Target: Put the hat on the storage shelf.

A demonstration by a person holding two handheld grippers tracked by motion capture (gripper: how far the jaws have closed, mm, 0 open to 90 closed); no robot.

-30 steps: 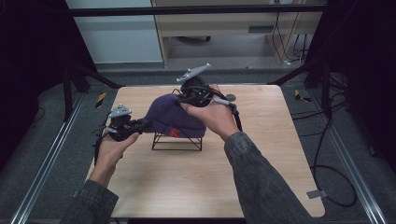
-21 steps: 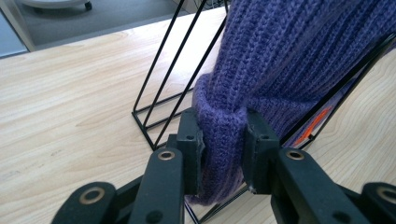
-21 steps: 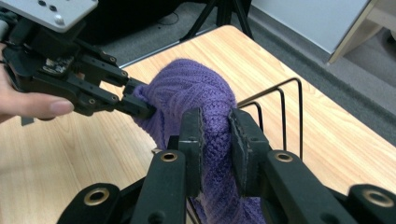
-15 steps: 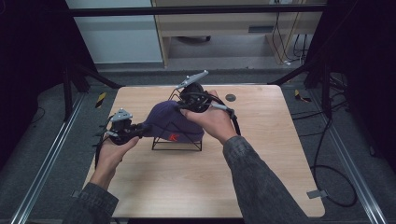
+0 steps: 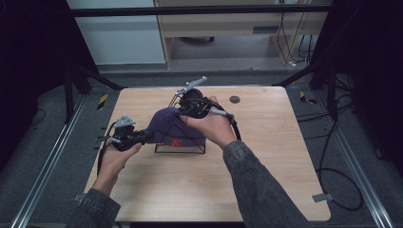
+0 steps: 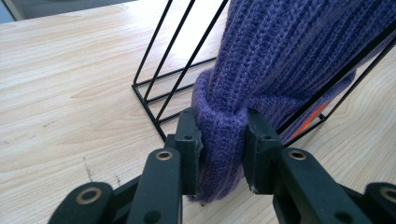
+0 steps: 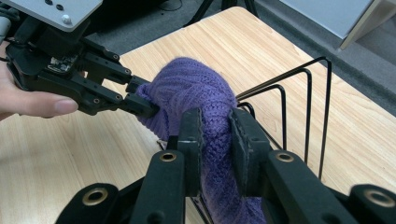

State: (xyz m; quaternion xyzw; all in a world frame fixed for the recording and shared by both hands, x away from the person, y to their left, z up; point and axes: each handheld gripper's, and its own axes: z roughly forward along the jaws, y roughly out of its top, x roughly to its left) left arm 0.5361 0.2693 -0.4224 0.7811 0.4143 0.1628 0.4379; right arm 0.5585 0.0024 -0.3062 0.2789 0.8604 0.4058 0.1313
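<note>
A purple knitted beanie (image 5: 167, 127) with an orange mark is stretched over a black wire rack (image 5: 180, 150) at mid-table. My left gripper (image 5: 145, 136) is at the beanie's left end, shut on the folded brim (image 6: 219, 140). Its jaws have just been opening slightly, but the pads still press the knit. My right gripper (image 5: 184, 113) comes in from behind and is shut on a fold of the beanie (image 7: 194, 88). The right gripper view also shows the left gripper (image 7: 140, 101) pinching the far end, with the rack's wires (image 7: 306, 107) to the right.
A small dark round disc (image 5: 235, 99) lies on the wooden table (image 5: 266, 180) toward the back right. Black frame posts stand at the back corners. Cables run on the floor at right (image 5: 332, 185).
Both hands have sunk a little, bringing the beanie lower over the wire rack. The orange mark now faces front. Both grips hold.
</note>
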